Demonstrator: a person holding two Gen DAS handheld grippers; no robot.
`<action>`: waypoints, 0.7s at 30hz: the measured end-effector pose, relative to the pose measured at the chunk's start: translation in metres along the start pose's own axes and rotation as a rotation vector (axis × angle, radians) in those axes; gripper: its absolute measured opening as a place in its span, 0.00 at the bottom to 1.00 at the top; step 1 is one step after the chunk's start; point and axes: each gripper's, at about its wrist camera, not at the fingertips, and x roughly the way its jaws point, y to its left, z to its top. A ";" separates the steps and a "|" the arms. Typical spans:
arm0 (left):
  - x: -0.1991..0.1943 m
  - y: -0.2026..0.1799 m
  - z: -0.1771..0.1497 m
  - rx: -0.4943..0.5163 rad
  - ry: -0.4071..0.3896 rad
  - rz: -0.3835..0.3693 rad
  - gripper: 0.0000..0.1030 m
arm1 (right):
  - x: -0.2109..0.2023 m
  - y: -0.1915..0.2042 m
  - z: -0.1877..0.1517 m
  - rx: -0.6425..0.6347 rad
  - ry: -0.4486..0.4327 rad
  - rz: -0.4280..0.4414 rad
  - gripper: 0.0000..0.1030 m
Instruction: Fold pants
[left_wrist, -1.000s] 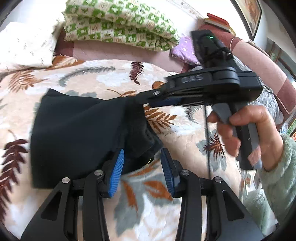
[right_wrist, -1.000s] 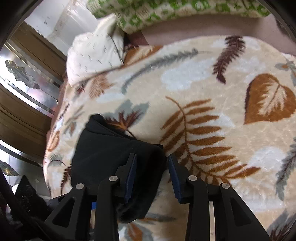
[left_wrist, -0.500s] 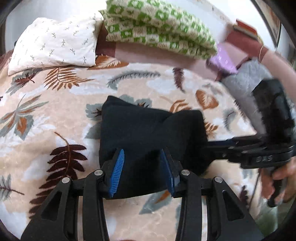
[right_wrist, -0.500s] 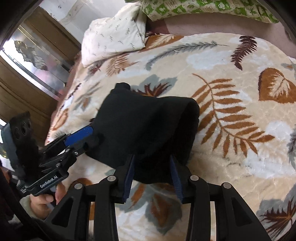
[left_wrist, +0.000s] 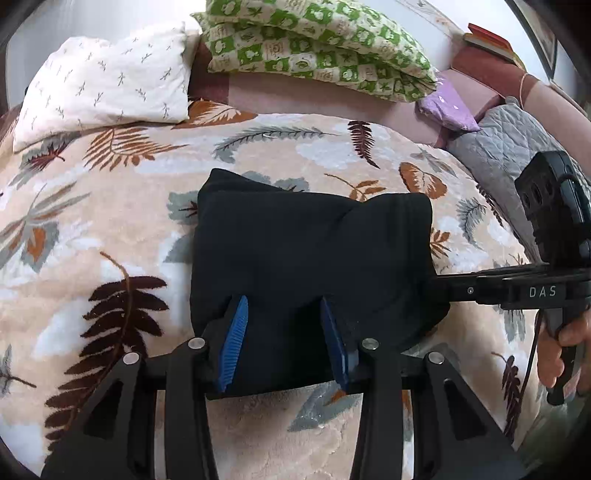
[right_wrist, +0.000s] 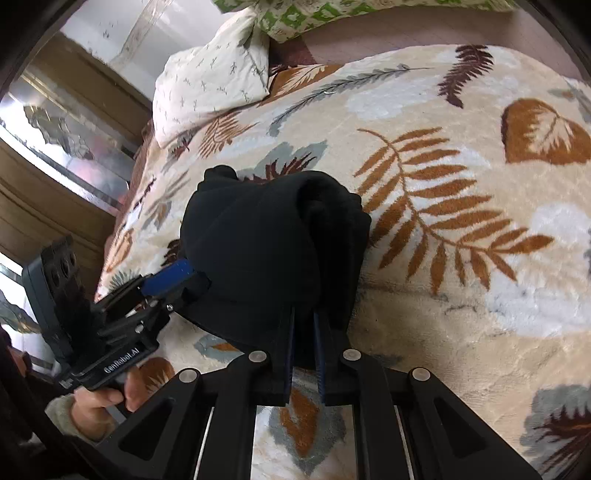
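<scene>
Black pants (left_wrist: 306, 254) folded into a thick bundle on my leaf-print blanket (left_wrist: 110, 229), both claws on them.

Going left to right: my left gripper (left_wrist: 282, 332) sits at the near edge of the bundle, its 2 blue pads spread wide with black cloth bunched between them, so it's wide and not pinching. My right gripper (right_wrist: 303, 332) comes in at the bundle's right side, fingers narrowed down tight on a fold of the pants. Further back, a white pillow (left_wrist: 107, 85) and a green checked quilt (left_wrist: 317, 44) lie past the blanket.
</scene>
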 end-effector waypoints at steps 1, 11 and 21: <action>-0.004 0.000 0.003 0.001 -0.001 -0.008 0.37 | -0.002 0.002 0.001 -0.005 0.006 -0.007 0.09; -0.019 0.026 0.061 -0.086 -0.049 -0.065 0.37 | -0.028 0.010 0.050 0.058 -0.077 -0.038 0.35; 0.044 0.046 0.074 -0.174 0.072 -0.012 0.37 | -0.012 -0.004 0.052 0.133 -0.130 -0.016 0.06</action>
